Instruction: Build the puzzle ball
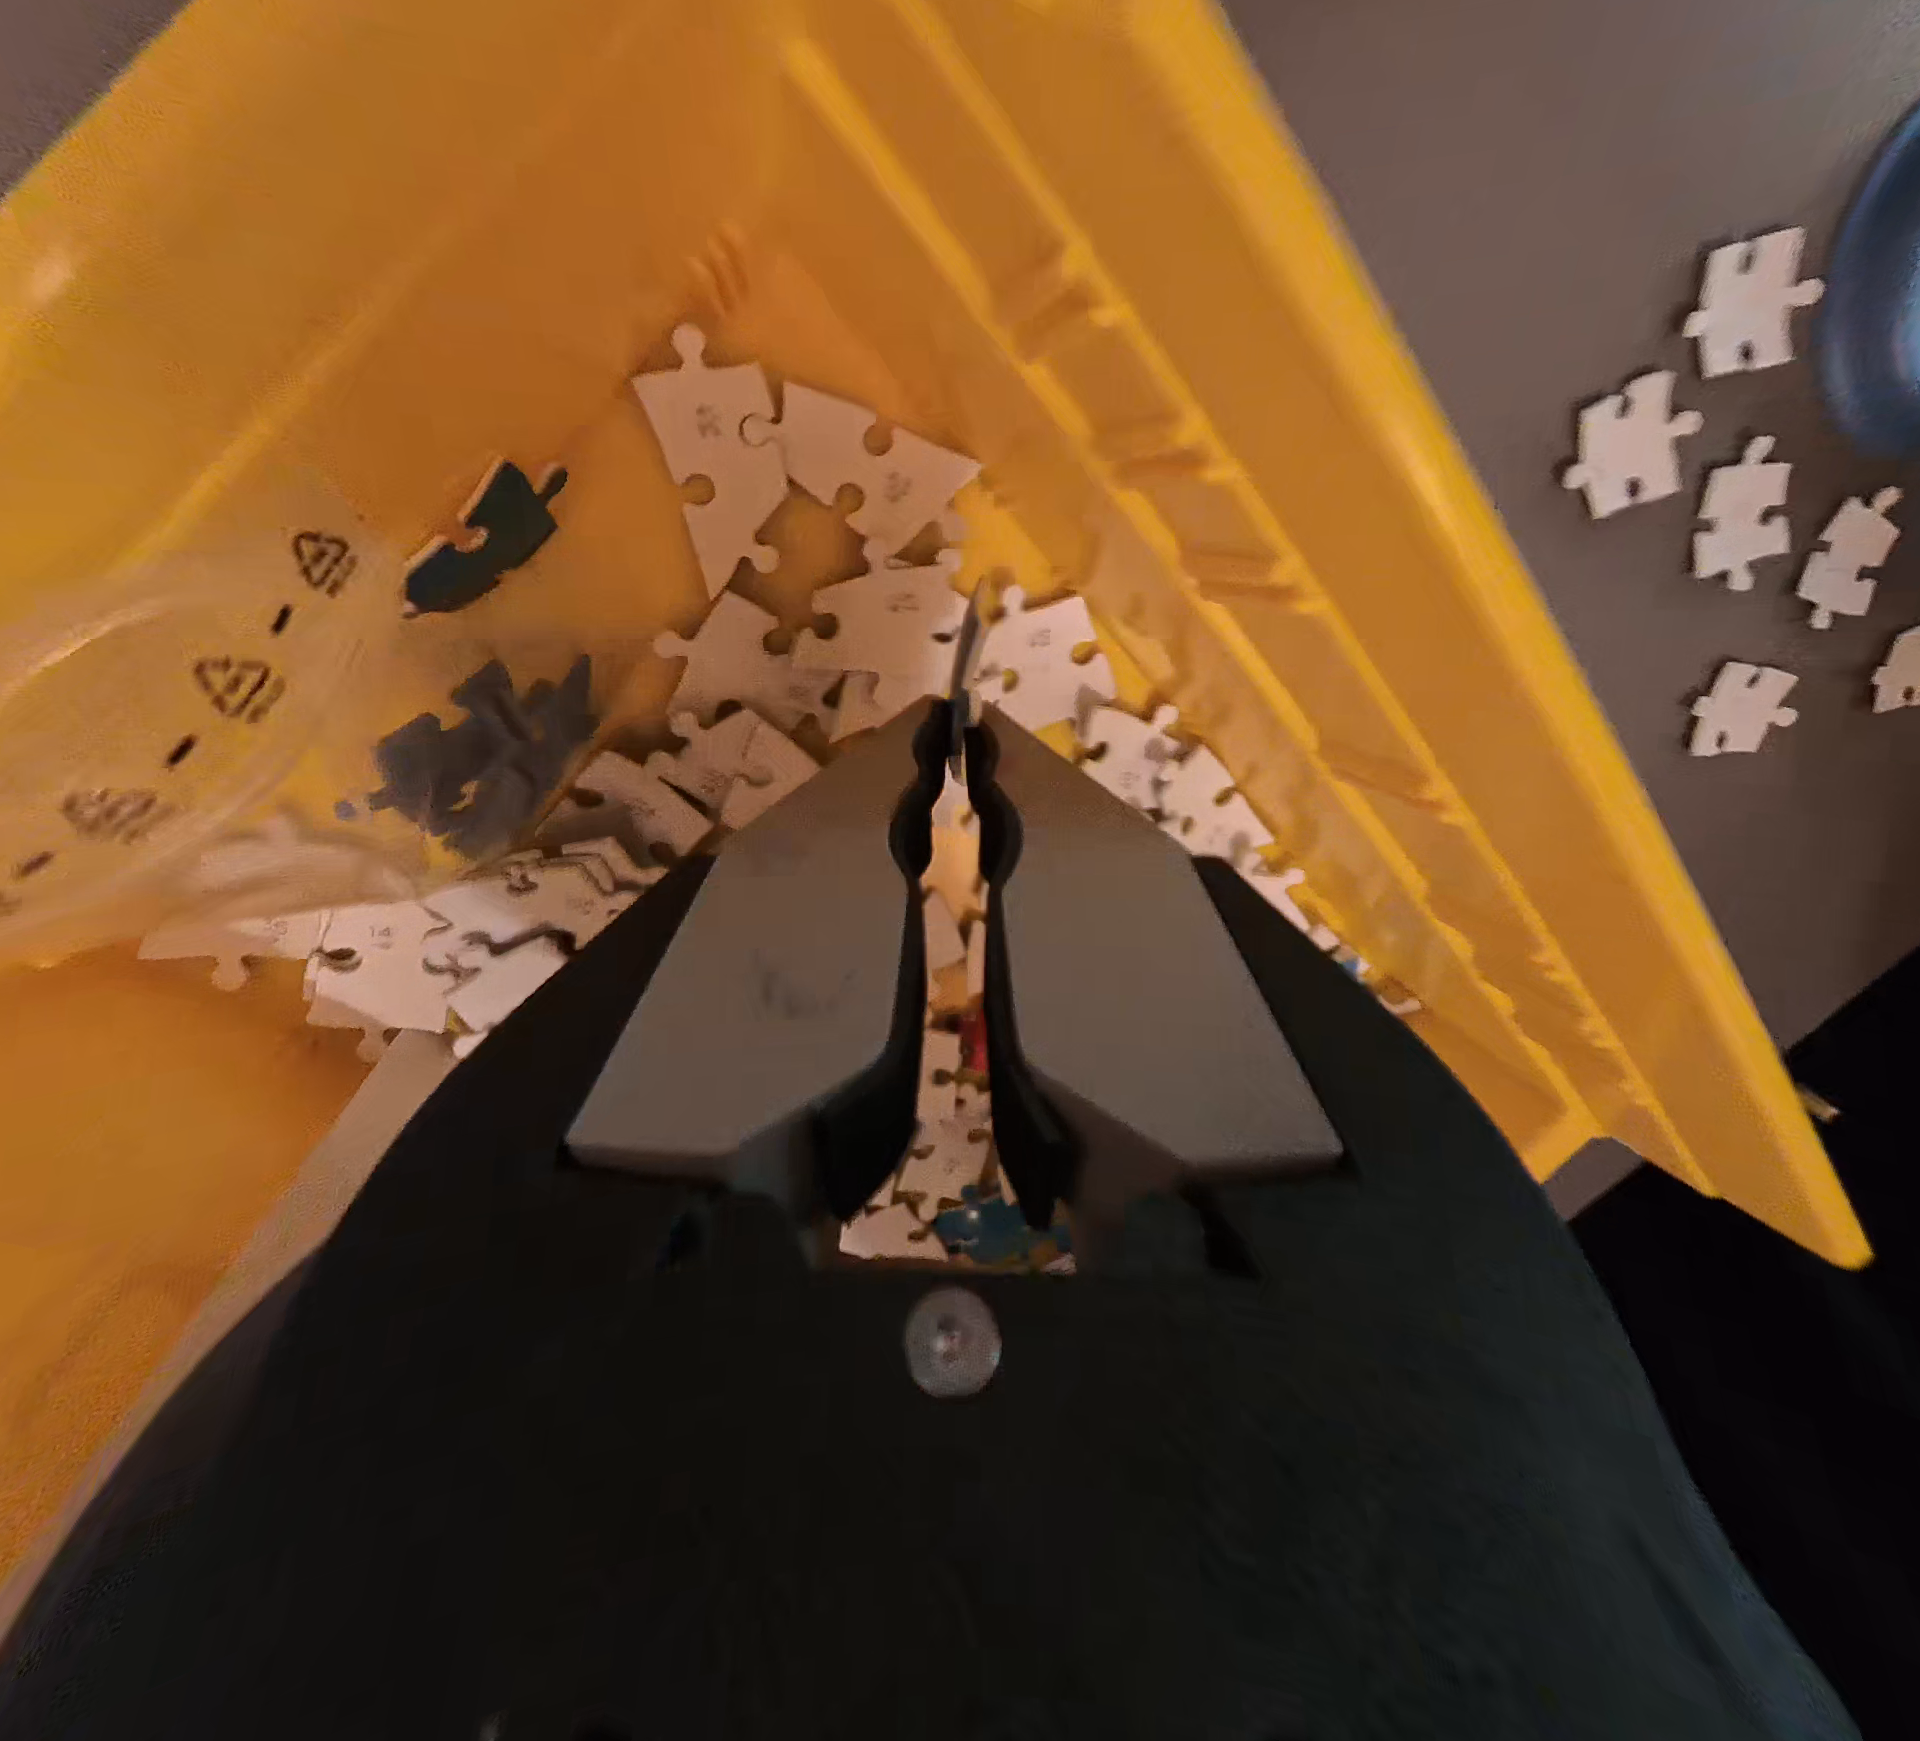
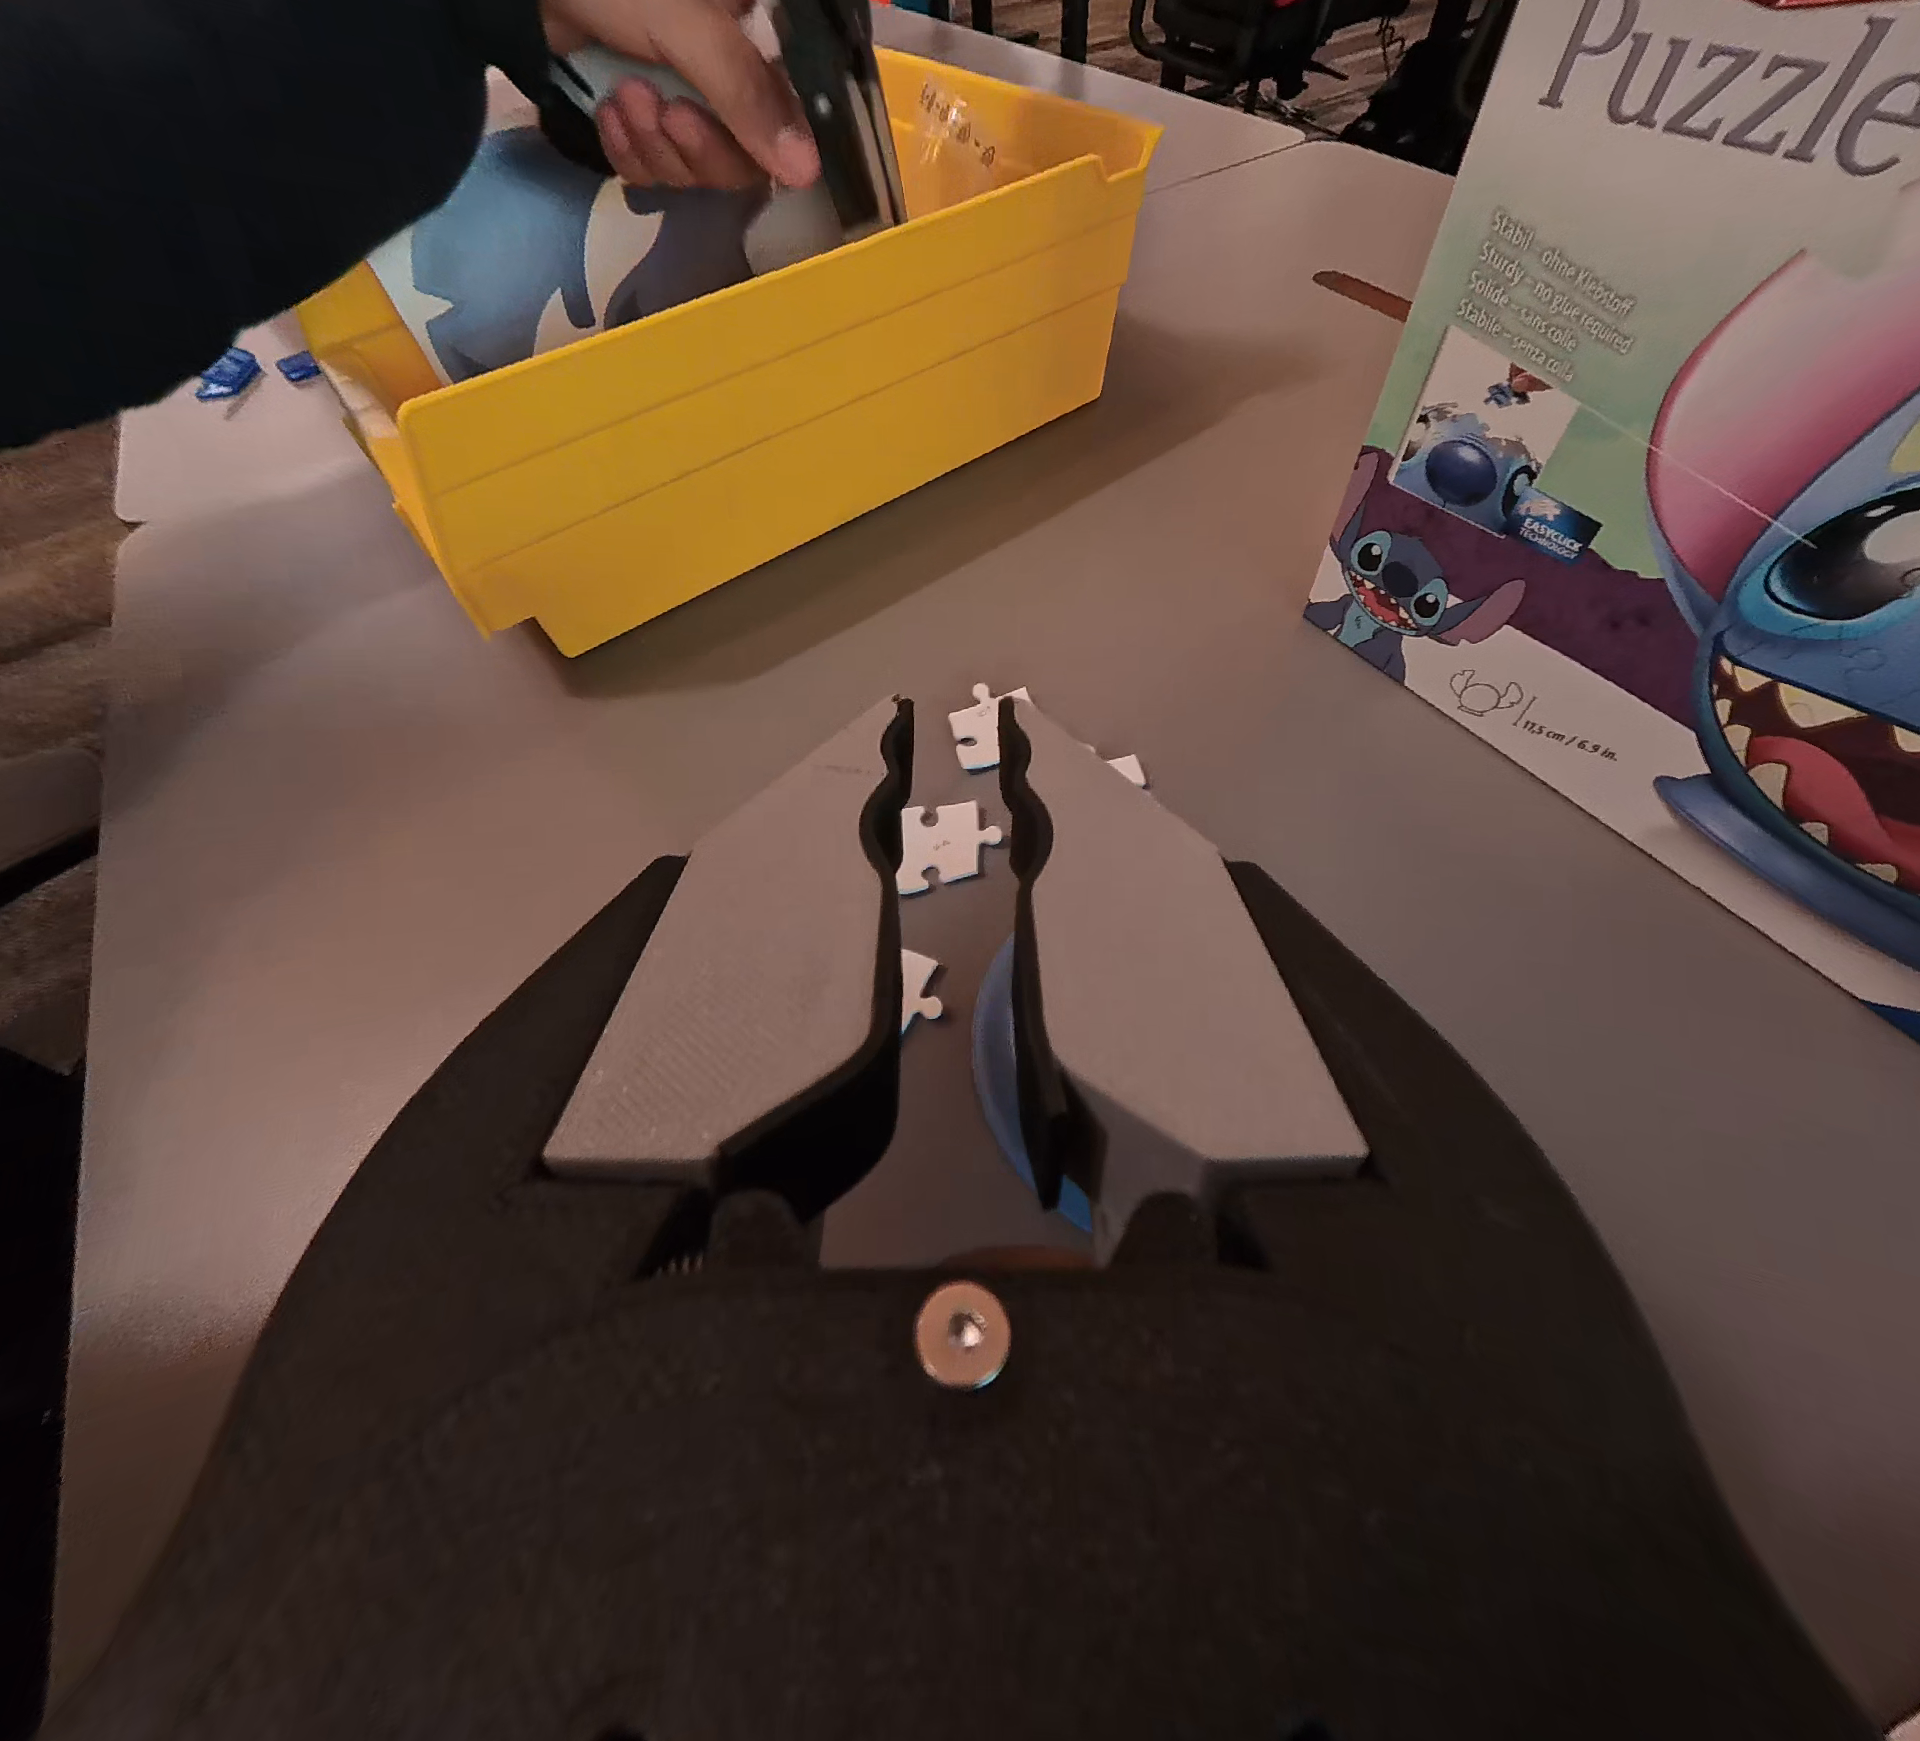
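The left gripper reaches down into the yellow bin, its jaws pinched nearly shut on the edge of a single puzzle piece — a thin grey-white piece held on edge, standing up from the tips. Below it lies the heap of loose pieces, most showing their pale backs, with a clear plastic bag crumpled against the bin's left side. The grip looks shallow, only the tips bite the piece, so the lift should be straight up and slow, clear of the bin wall, before swinging over to the worktop. A sideways tug could let the piece twist out, or drag a neighbour along with it.

To the right of the bin, several pieces already lie spread out on the worktop, backs up, well apart from each other, next to a blue rounded part at the frame edge. The new piece probably belongs in that row, laid flat and not overlapping.

Further right, the right gripper hovers low over those laid-out pieces, its jaws narrowly apart and holding nothing — one piece shows in the gap between them. It is best kept clear of the landing spot. The puzzle box stands upright at the far right.
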The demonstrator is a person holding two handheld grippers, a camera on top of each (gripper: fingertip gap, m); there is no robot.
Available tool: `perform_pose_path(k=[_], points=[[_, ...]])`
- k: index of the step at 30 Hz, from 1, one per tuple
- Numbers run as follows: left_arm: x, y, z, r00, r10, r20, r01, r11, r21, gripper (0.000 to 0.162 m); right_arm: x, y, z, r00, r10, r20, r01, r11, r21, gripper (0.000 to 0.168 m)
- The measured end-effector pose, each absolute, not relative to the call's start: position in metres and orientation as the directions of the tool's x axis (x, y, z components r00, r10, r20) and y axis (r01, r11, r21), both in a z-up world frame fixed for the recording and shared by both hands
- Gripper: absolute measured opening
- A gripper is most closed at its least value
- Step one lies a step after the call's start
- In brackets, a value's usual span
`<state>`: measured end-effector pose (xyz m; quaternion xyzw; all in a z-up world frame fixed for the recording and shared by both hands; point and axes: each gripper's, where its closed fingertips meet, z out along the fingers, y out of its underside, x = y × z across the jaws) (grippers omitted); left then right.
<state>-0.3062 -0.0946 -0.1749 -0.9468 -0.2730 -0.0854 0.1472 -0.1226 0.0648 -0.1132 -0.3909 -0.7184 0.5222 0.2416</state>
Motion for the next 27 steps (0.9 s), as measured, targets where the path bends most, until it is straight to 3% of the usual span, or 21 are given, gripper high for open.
perform_pose_path(k=[3,6,9,17,27], points=[[-0.313,-0.104,-0.195,0.810,0.536,0.236,0.573,-0.811,-0.123,0.003,-0.122,0.067,-0.108,-0.574,0.817,-0.062,0.298,0.137,-0.945,0.012],[-0.332,-0.109,-0.190,0.784,0.598,0.168,0.620,-0.766,-0.169,0.023,-0.121,0.068,-0.104,-0.574,0.816,-0.063,0.286,0.127,-0.950,0.012],[-0.332,-0.115,-0.175,0.790,0.601,0.124,0.612,-0.758,-0.225,0.029,-0.118,0.065,-0.100,-0.585,0.809,-0.060,0.273,0.126,-0.954,0.012],[-0.298,-0.128,-0.129,0.829,0.559,0.023,0.508,-0.736,-0.448,0.032,-0.114,0.059,-0.098,-0.598,0.801,-0.034,0.254,0.149,-0.956,0.012],[-0.242,-0.170,-0.161,0.888,0.457,0.044,0.450,-0.849,-0.278,0.034,-0.115,0.057,-0.100,-0.597,0.802,-0.028,0.258,0.159,-0.953,0.012]])
